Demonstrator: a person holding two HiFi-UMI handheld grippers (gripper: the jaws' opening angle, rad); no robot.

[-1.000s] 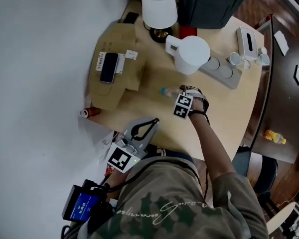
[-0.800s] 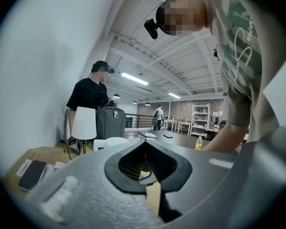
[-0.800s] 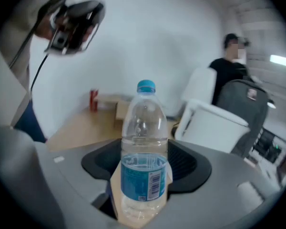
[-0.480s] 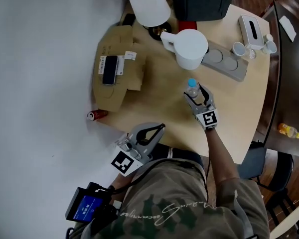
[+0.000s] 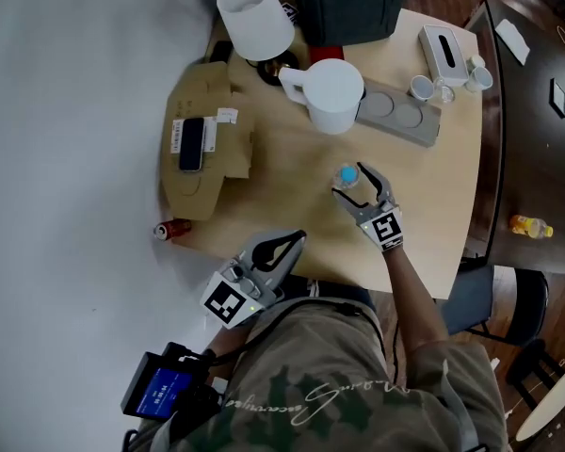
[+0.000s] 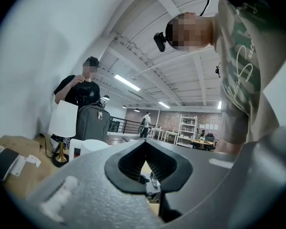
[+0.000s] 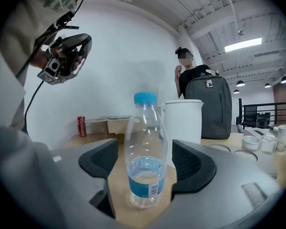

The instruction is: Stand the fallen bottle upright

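Note:
A clear plastic bottle [image 5: 348,176] with a blue cap stands upright on the wooden table [image 5: 433,215], a little water in its bottom. In the right gripper view the bottle [image 7: 145,151] rises between my right gripper's [image 7: 145,173] dark pads [image 7: 193,168]. A gap shows on each side, and the jaws are opening. From the head view my right gripper [image 5: 356,183] flanks the bottle from the near side. My left gripper [image 5: 295,238] hovers at the table's near edge, jaws together and nothing in them [image 6: 145,144].
A white jug [image 5: 331,94] stands just behind the bottle. Further back are a lamp [image 5: 254,19], a dark backpack [image 5: 348,3], a grey tray [image 5: 400,116] with cups and a tissue box [image 5: 444,50]. At left lies a cardboard sheet [image 5: 212,172] with a phone [image 5: 190,144], a red can [image 5: 172,229] beside it.
The bottle lay on its side in my right gripper a second ago; it was swung upright, set on the table, and the jaws have come off it.

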